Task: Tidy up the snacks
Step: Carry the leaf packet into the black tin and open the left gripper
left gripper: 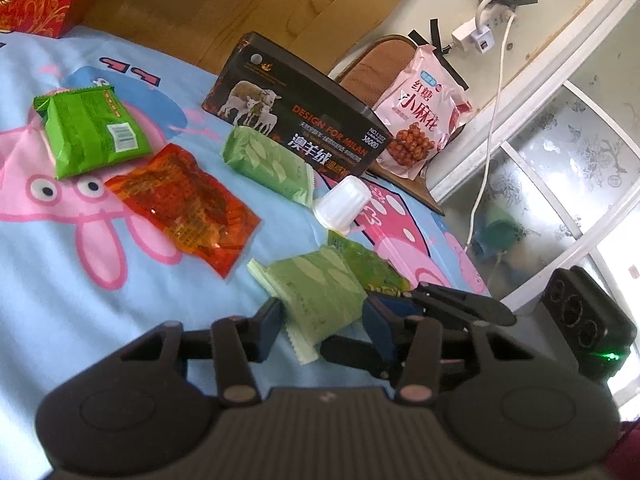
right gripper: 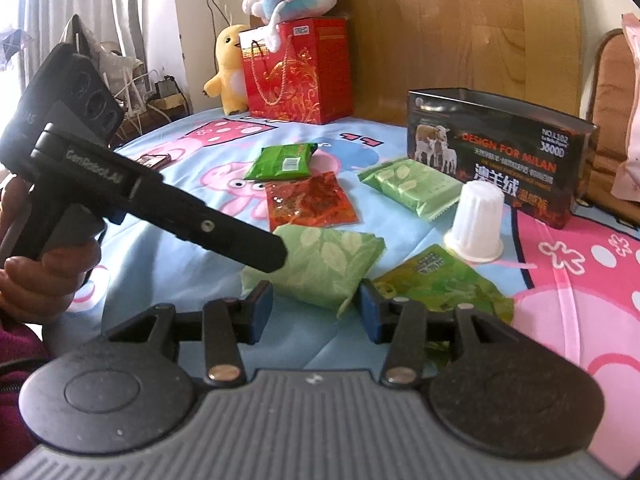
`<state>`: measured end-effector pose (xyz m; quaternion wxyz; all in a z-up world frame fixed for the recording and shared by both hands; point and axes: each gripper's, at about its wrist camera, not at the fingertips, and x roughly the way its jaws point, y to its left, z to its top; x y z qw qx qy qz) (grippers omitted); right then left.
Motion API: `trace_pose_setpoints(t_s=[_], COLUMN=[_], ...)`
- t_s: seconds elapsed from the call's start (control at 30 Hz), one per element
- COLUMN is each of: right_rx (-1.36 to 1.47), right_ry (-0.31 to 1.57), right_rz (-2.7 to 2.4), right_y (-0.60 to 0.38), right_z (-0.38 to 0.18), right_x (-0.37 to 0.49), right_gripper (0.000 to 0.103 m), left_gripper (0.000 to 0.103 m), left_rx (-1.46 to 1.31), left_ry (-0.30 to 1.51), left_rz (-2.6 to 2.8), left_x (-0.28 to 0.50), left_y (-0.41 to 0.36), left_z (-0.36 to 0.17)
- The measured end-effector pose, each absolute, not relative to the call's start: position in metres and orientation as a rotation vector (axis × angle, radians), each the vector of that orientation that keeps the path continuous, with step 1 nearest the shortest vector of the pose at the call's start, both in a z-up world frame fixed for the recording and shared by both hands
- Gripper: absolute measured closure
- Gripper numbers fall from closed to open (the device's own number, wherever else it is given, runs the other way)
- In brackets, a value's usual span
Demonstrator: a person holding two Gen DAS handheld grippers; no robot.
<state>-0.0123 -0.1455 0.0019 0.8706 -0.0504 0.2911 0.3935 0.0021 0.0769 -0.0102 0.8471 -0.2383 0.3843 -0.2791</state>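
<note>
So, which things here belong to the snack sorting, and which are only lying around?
For the job:
- pale green leaf packet, between both open tools
- second leaf packet
- bright green packet
- red packet
- yellow-green packet
- white jelly cup
- black box

Lying about:
- pink bag
- red gift bag
- yellow plush toy
</note>
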Motion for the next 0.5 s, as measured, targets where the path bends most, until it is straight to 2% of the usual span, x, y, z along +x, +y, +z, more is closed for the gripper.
trace_pose_setpoints(t_s=[0.13,0.5], right_rx=[-0.090,-0.116], right_ry=[0.578,0.312], right_rz=[0.798,0.656], right_y=[-0.147,-0.153], right_z=[0.010,0.073], right_x=[-0.013,0.040], right_gripper=[0.064,0.065], left_gripper=[0.063,0.063], left_rx=[-0.490,-0.284], left_ry=[0.782,0.510], left_rz=[-0.595,-0.618], left_x=[0.003,0.080], left_y=[0.078,0.044], left_z=[0.003,0.094])
